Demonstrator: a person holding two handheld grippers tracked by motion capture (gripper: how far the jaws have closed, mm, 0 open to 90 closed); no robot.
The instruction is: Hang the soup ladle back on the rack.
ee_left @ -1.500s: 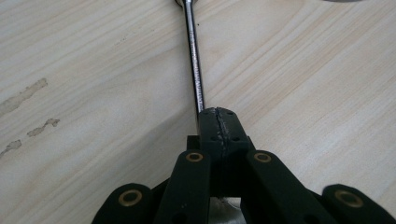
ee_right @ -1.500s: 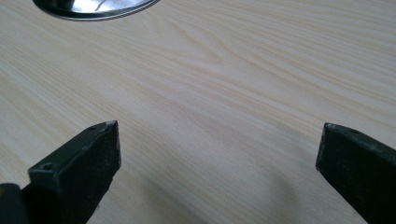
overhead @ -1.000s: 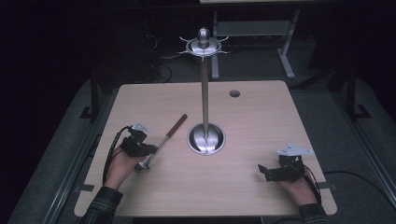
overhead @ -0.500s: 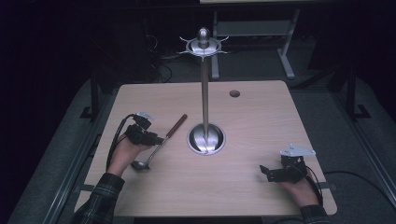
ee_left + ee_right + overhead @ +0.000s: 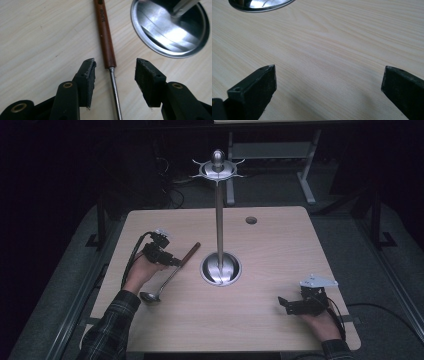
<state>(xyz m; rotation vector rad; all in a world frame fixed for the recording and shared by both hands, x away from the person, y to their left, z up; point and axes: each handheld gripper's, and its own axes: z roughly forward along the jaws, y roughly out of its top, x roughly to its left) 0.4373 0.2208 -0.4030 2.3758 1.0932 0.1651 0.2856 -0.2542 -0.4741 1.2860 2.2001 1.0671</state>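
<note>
Two Open Grippers, One Ladle Waiting on the Table

Two black two-jaw grippers are at work over a pale wooden table [image 5: 280, 250]. The left gripper [image 5: 115, 72] hangs above a long steel ladle with a reddish-brown wooden handle [image 5: 105, 37], which lies flat on the table, its bowl toward the person and its handle end pointing at the round mirrored base of a tall steel utensil stand [image 5: 220, 268]. Its jaws have just been opening and now stand moderately apart, straddling the spot where wood meets the metal shank, with neither pad touching.

The right gripper [image 5: 329, 82] rests low near the table's right front corner, jaws spread wide with nothing but bare wood between them.

This looks like the approach for a pick-up, likely to hang the ladle from the hooked crown of the stand. The next move calls for lowering the pads beside the handle and closing squarely on it.

Printed lettering on the handle appears to read "SUPOR".
</note>
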